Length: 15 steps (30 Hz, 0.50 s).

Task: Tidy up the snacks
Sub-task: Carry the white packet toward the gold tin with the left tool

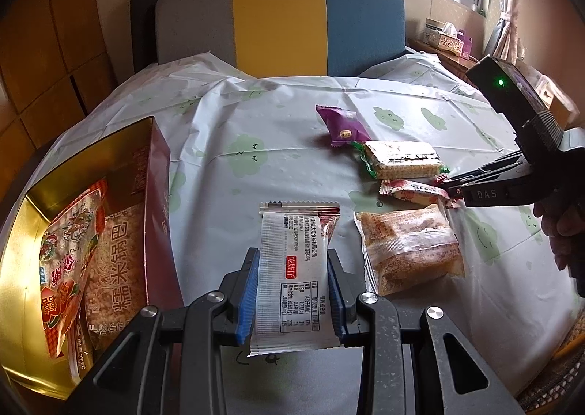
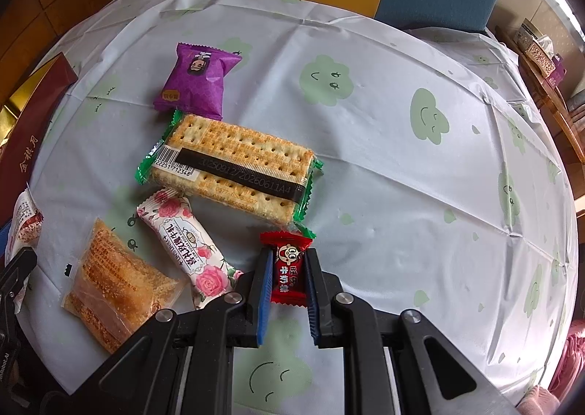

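Note:
My left gripper [image 1: 294, 261] is shut on a white printed snack packet [image 1: 292, 269], held just above the table beside the open gold-lined box [image 1: 47, 195]. The box holds a rice-cracker bag [image 1: 117, 269] and a red patterned bag [image 1: 69, 254]. My right gripper [image 2: 289, 261] is shut on a small red candy [image 2: 289, 270] that rests on the tablecloth. Around it lie a cracker pack [image 2: 234, 166], a purple packet [image 2: 197, 82], a rose-printed bar [image 2: 190, 247] and a clear-wrapped golden pastry [image 2: 117, 283].
A round table under a pale tablecloth [image 2: 402, 177] with green cloud faces carries everything. A chair [image 1: 281, 20] in grey, yellow and blue stands at the far edge. A side shelf [image 1: 449, 42] with tissue boxes sits below the window at the right.

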Each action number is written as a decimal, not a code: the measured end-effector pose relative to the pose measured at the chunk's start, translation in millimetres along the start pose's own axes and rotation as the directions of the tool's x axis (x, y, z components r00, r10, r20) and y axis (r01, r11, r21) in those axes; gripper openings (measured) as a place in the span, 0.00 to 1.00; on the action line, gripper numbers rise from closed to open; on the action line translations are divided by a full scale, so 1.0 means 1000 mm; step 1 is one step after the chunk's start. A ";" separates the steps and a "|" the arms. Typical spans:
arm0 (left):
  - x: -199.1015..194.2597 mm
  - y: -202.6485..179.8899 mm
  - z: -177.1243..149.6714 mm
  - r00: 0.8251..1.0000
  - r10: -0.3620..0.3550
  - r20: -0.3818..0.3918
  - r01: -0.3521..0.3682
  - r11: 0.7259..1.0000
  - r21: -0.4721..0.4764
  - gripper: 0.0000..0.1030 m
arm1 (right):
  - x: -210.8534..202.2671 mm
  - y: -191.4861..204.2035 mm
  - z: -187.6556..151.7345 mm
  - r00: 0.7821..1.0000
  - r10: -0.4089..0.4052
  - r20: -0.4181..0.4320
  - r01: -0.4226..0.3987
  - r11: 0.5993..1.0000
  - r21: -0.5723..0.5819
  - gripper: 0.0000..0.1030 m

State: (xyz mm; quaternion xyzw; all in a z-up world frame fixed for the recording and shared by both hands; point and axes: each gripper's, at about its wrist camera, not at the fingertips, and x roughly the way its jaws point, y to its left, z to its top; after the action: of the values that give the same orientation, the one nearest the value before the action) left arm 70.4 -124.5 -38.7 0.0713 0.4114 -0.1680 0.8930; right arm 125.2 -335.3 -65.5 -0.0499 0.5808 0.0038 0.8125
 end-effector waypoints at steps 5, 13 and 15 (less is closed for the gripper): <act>-0.006 0.004 0.003 1.000 -0.006 0.012 0.006 1.000 -0.012 0.33 | 0.000 0.000 0.001 1.000 -0.002 -0.002 0.002 1.000 -0.004 0.16; -0.026 0.022 0.015 0.997 -0.058 0.043 0.061 0.995 -0.079 0.33 | 0.000 0.002 0.001 1.000 -0.009 0.000 0.009 1.000 -0.015 0.16; -0.033 0.029 0.019 0.996 -0.061 0.058 0.066 0.993 -0.096 0.33 | 0.000 0.002 0.001 1.000 -0.011 0.001 0.011 1.000 -0.017 0.16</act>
State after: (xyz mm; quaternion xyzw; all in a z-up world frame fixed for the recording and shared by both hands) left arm 73.8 -94.5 -1.7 0.0096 0.3963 -0.1780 0.9006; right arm 125.9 -332.8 -65.5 -0.0600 0.5801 0.0044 0.8123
